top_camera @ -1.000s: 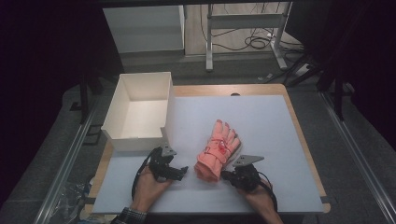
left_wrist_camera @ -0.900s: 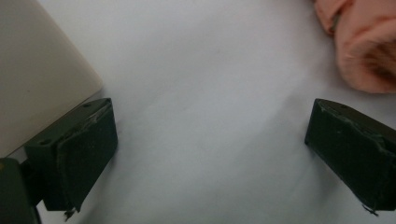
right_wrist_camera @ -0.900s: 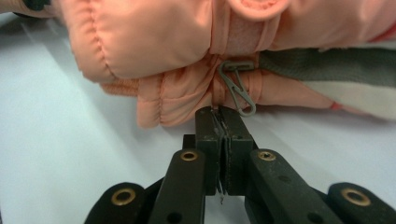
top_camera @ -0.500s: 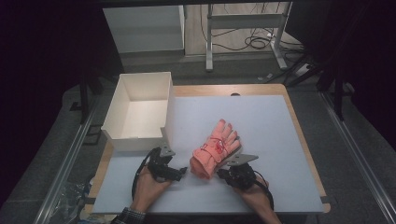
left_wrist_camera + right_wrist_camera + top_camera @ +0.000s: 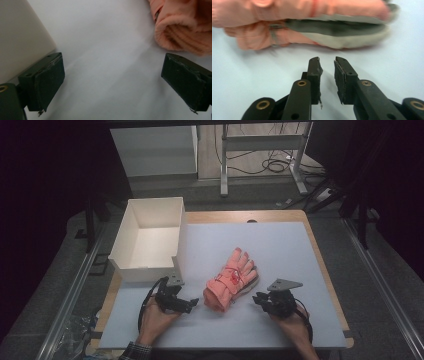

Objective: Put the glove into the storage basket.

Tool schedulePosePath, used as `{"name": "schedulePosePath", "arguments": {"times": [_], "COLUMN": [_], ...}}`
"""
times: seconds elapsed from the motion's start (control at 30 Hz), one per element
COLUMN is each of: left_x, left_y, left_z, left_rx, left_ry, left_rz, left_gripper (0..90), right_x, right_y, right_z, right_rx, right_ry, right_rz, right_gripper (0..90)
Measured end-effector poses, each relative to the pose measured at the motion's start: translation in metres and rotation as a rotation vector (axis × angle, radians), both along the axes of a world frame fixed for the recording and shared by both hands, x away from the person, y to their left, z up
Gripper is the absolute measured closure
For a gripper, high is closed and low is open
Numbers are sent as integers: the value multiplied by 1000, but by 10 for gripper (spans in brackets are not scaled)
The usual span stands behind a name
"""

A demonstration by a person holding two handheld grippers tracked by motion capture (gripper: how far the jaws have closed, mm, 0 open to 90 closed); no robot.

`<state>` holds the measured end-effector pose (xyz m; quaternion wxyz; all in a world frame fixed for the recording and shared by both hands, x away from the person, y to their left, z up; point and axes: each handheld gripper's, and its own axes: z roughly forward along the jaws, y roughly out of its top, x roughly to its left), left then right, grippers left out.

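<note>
**Pink gloves lie btwn two free claws**

Pink gloves (image 5: 230,281), stacked as a pair, lie near the mid of the surface (image 5: 280,245), toward its near edge. Long axis runs diagonal: cuffs toward the near-left, fingertips toward the far-right. Left claw (image 5: 194,302) sits just left of the cuff end, jaws spread wide w/ nothing btwn them; in the left gripper view the ribbed cuff is just past the right jaw. Right claw (image 5: 256,298) sits just right of the pair, side-on to it, jaws a narrow gap apart, just been opening, nothing btwn them. Left looks nearer the cuffs and, I'd judge, better placed for a grab. White box (image 5: 131,236) stands at the far-left corner, beside the left claw; plenty of bare room right and far of the gloves.
</note>
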<state>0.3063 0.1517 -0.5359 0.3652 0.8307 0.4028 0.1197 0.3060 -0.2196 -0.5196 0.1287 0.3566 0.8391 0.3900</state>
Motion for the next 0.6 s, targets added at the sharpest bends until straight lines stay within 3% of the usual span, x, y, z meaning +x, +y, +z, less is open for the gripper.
{"name": "schedulePosePath", "arguments": {"times": [0.13,0.43,0.6], "left_x": [-2,1,4], "left_y": [1,-9,-15], "left_z": [9,35,57], "left_rx": [-49,-37,-58], "left_ry": [2,14,28], "left_rz": [-1,-41,-65], "left_gripper": [53,42,23], "right_x": [4,15,21], "right_y": [-13,-44,-62], "right_z": [-1,-2,-2], "right_rx": [-20,-90,-121], "right_ry": [-6,-33,-45], "right_rz": [-37,-132,-184], "right_gripper": [683,542,447]}}
